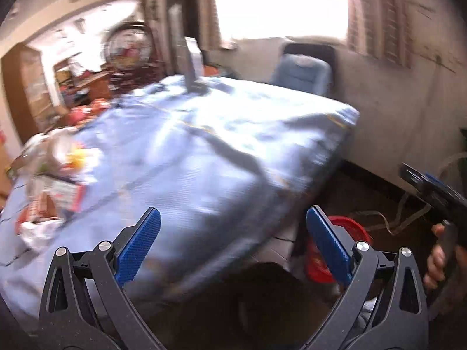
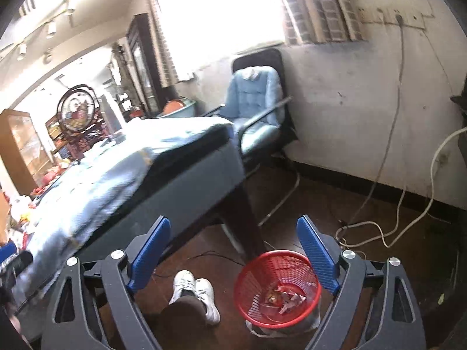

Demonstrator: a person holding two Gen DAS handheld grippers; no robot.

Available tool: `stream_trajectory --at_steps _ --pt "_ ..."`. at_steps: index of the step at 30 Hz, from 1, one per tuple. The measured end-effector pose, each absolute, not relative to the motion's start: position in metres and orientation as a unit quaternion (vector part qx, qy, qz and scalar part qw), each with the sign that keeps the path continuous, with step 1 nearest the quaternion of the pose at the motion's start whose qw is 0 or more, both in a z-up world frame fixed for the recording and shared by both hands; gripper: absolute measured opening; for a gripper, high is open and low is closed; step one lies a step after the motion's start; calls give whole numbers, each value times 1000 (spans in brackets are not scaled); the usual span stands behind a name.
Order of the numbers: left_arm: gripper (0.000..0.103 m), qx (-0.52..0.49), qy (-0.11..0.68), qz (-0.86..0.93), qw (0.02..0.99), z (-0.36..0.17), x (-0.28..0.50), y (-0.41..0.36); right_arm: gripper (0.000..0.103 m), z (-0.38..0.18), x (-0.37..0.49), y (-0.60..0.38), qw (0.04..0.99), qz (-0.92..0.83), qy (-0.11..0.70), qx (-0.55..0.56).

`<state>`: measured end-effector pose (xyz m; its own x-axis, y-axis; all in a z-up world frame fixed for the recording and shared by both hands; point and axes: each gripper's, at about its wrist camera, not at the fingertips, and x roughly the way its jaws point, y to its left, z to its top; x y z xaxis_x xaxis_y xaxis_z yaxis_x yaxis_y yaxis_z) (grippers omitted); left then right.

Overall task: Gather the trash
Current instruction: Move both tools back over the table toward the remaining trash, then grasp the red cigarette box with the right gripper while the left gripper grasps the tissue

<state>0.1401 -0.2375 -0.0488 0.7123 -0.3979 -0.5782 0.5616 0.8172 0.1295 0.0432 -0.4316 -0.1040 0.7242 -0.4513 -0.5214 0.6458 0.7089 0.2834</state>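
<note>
A red mesh waste basket (image 2: pixel 277 288) stands on the dark floor by the table leg, with wrappers in its bottom; part of it shows in the left wrist view (image 1: pixel 347 227) below the table corner. My right gripper (image 2: pixel 233 250) is open and empty above the floor, left of the basket. My left gripper (image 1: pixel 233 233) is open and empty over the near corner of the table with its blue cloth (image 1: pixel 204 145). A blurred pile of wrappers and trash (image 1: pixel 49 180) lies at the table's left. The right gripper's body (image 1: pixel 432 192) shows at the right, held in a hand.
A blue padded chair (image 2: pixel 256 102) stands by the wall behind the table. Cables (image 2: pixel 379 233) trail over the floor at the right. The person's white shoes (image 2: pixel 195 291) are on the floor beside the basket. A grey upright object (image 1: pixel 191 67) stands at the table's far edge.
</note>
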Motion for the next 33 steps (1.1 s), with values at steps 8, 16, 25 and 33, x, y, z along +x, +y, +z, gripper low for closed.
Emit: stream_trajectory --at_steps 8,16,25,33 --pt "96 42 301 -113 946 -32 217 -118 89 -86 65 -391 921 -254 221 197" --pt "96 -65 364 -69 927 -55 257 -13 89 -69 103 -340 941 -184 237 154" --pt "80 -95 372 -109 917 -65 264 6 89 -45 142 -280 960 -85 241 115" --pt "42 -109 370 -66 920 -62 267 41 80 -19 206 -216 962 53 252 94"
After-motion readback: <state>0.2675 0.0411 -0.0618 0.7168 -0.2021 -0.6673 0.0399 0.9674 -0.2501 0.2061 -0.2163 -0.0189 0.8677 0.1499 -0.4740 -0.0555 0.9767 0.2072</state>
